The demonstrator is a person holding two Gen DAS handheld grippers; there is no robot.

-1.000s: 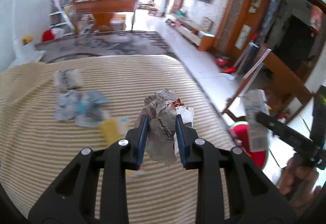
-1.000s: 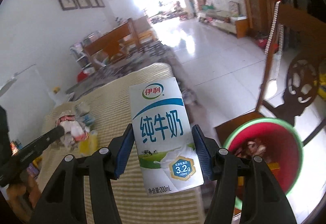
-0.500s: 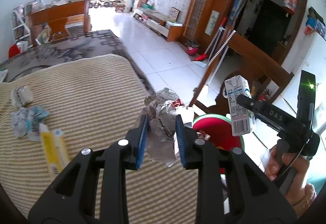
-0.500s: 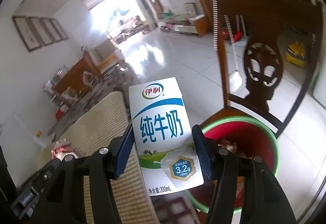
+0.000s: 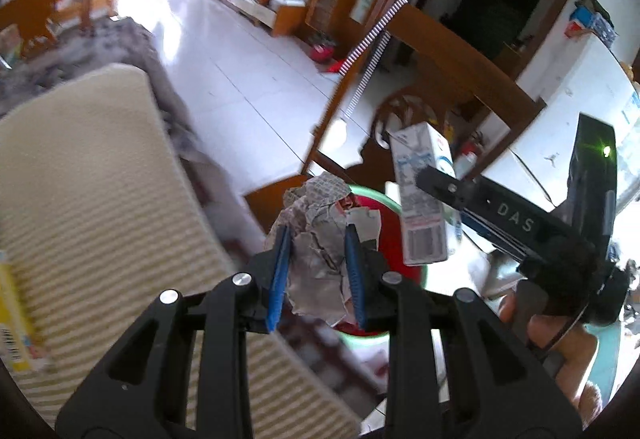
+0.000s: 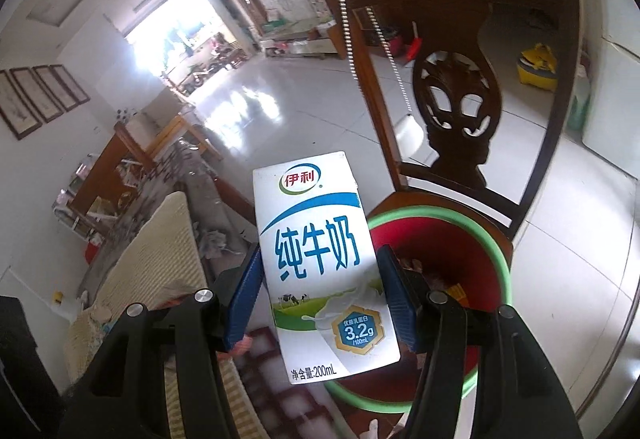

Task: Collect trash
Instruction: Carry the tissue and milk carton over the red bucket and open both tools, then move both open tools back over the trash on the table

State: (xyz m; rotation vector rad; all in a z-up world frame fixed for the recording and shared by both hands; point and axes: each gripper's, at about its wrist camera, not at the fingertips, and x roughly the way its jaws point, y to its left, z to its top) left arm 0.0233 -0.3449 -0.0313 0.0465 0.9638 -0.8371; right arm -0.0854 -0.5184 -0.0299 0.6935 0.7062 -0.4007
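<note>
Trash in both hands: left gripper [image 5: 316, 271] is clamped on one crumpled paper wad [image 5: 318, 235], right gripper [image 6: 320, 303] squeezes one milk carton [image 6: 324, 263]. Both hang over the one red bin [image 6: 452, 259] with a green rim on one wooden chair [image 6: 460, 111], right of the striped table [image 5: 100, 199].

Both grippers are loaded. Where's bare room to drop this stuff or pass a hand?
Free: the red basin interior toward the chair back, and striped bedspread between the yellow box and bed edge. Crowded: over the basin, where crumpled paper and milk carton converge.
</note>
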